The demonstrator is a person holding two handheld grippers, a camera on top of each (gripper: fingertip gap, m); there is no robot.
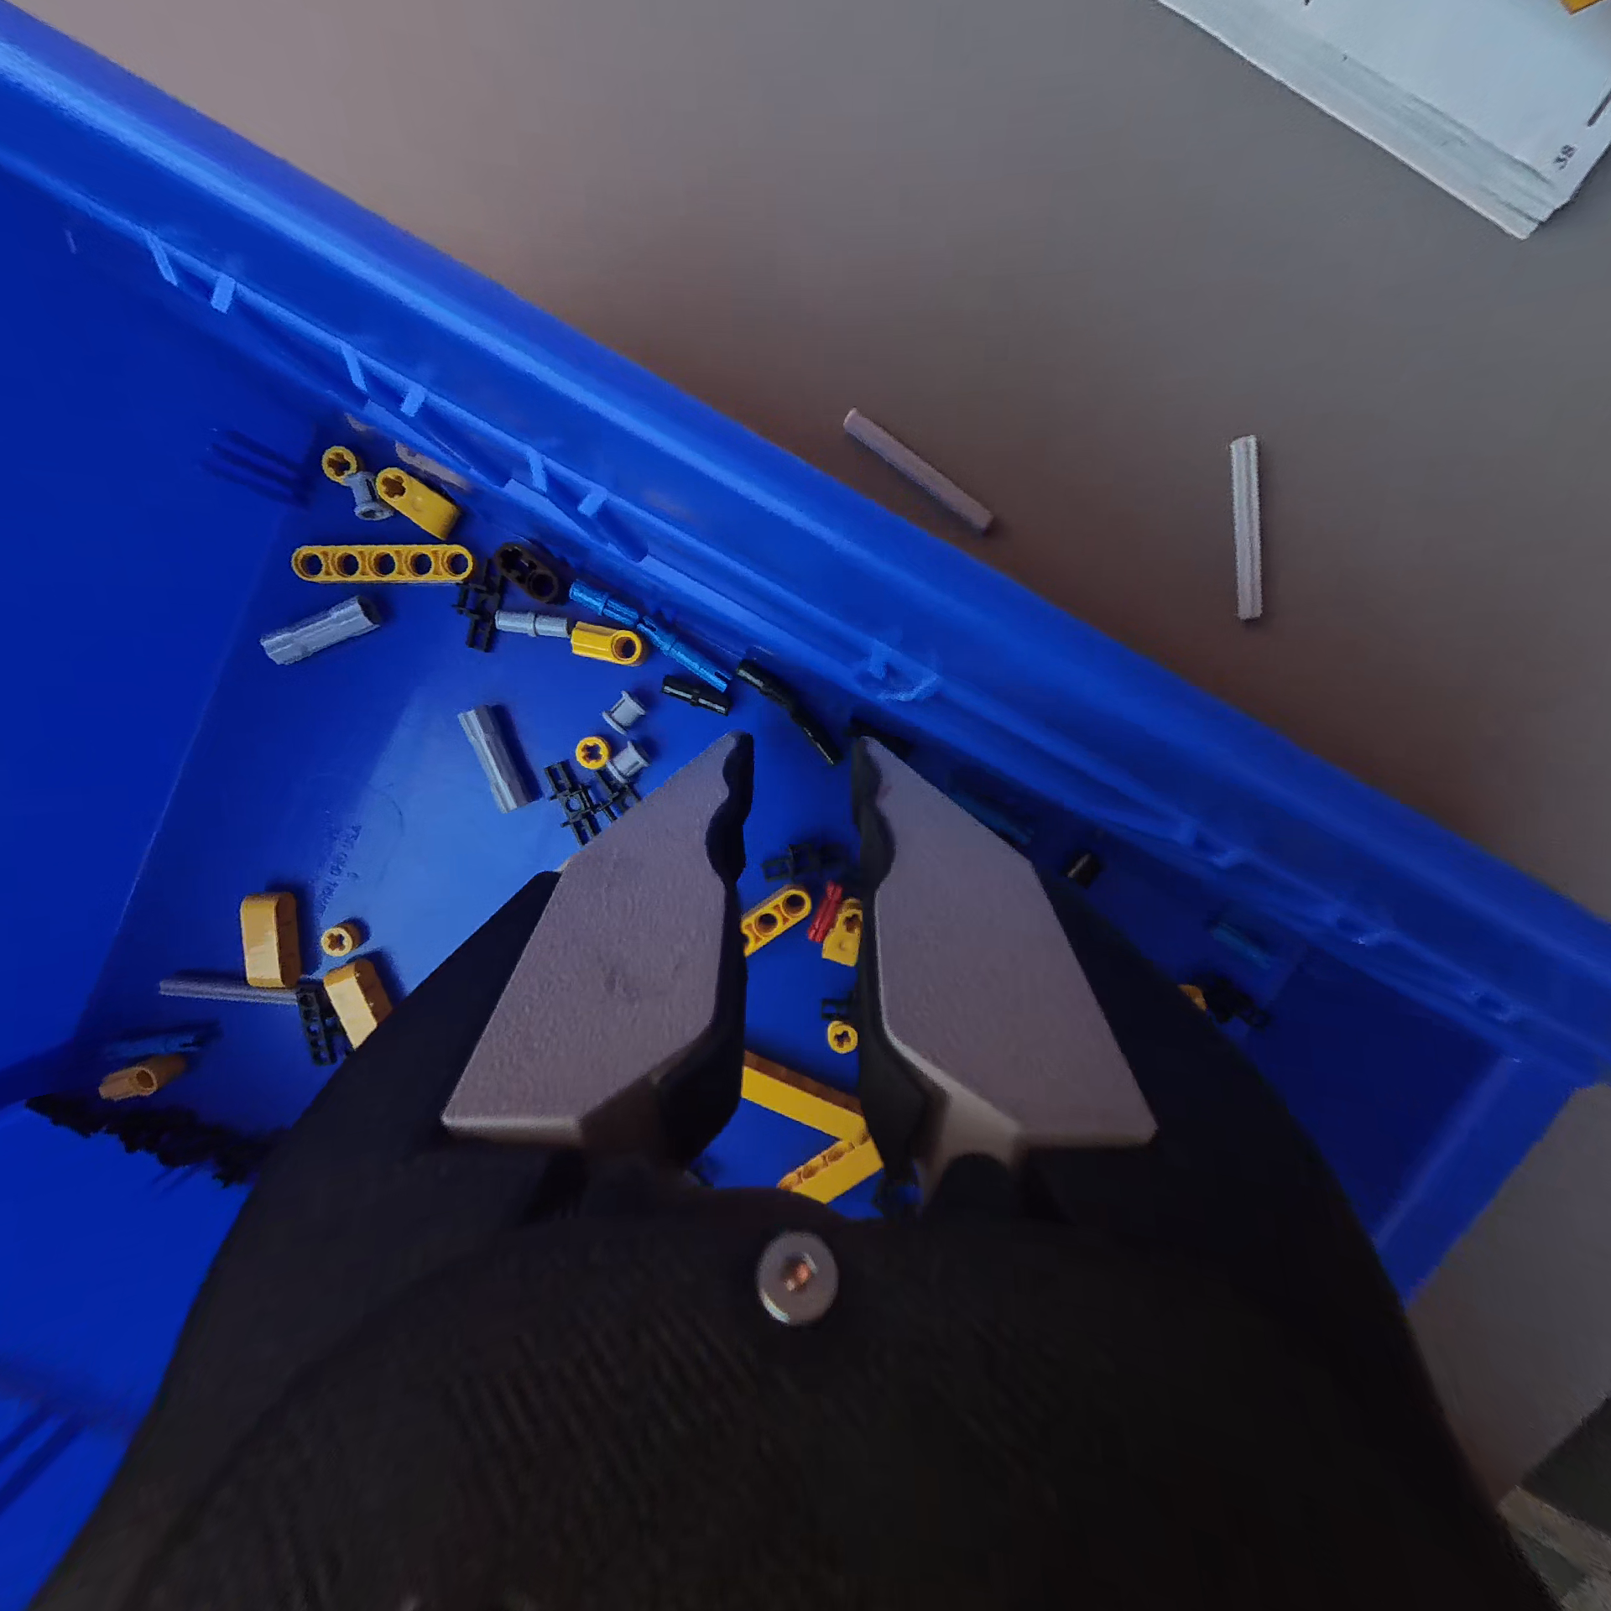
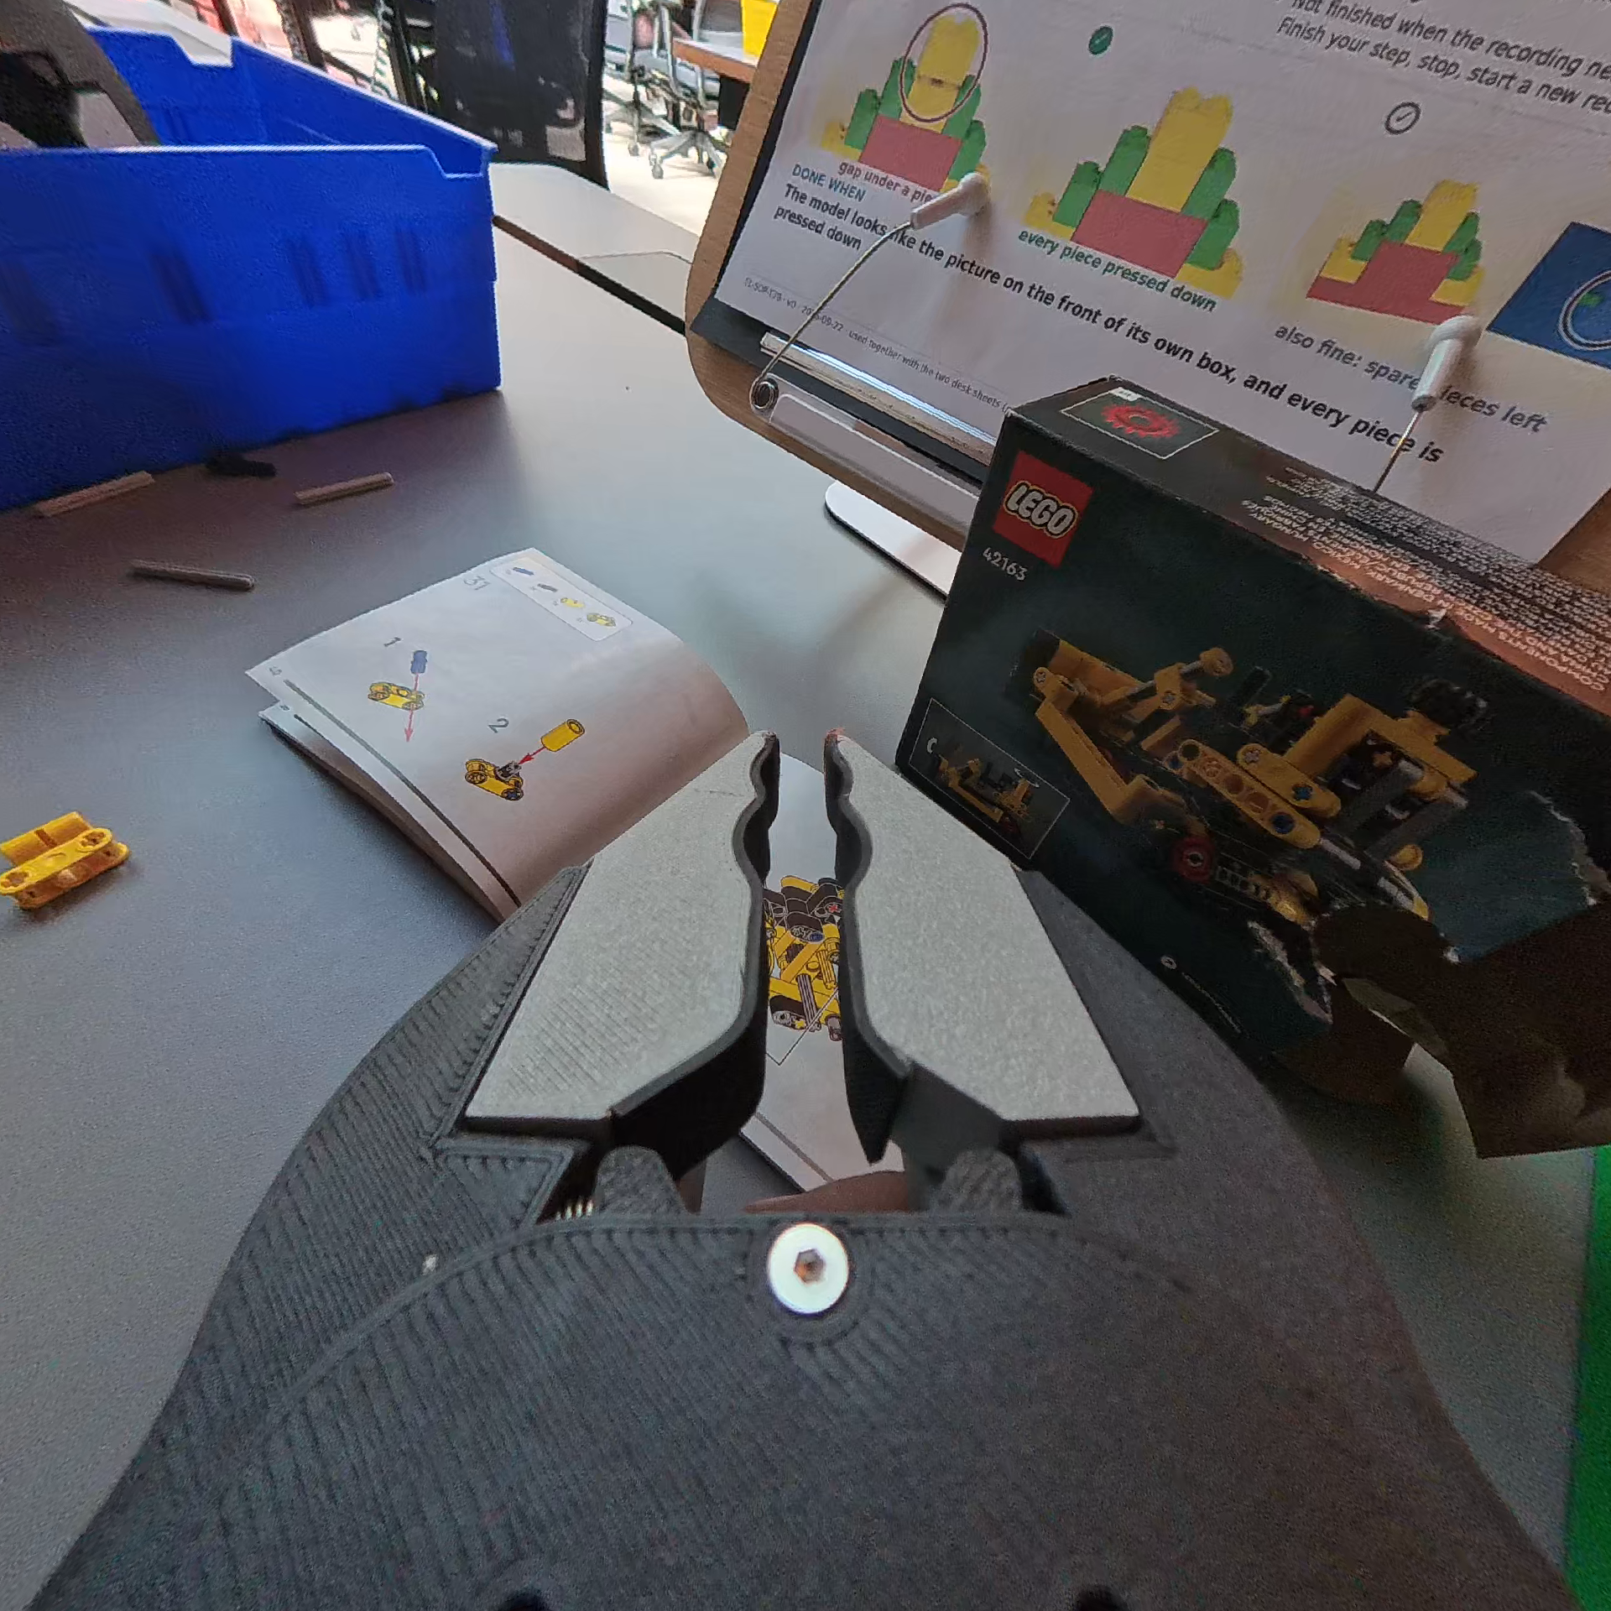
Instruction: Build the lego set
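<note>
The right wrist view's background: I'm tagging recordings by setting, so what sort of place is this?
Probably an office or lab workstation set up for recorded assembly. Office chairs and desks stand behind the grey table, an instruction sheet is propped on a stand, and a blue parts bin sits by an open booklet.

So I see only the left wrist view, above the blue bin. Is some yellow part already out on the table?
Observer: Yes, a small yellow assembly lies on the table, left of the open booklet.
Operator: Where is the right gripper?
Observer: The right gripper hovers over the booklet, jaws slightly apart, holding nothing.
Operator: Is the box near?
Observer: The box stands just right of the booklet.
</note>
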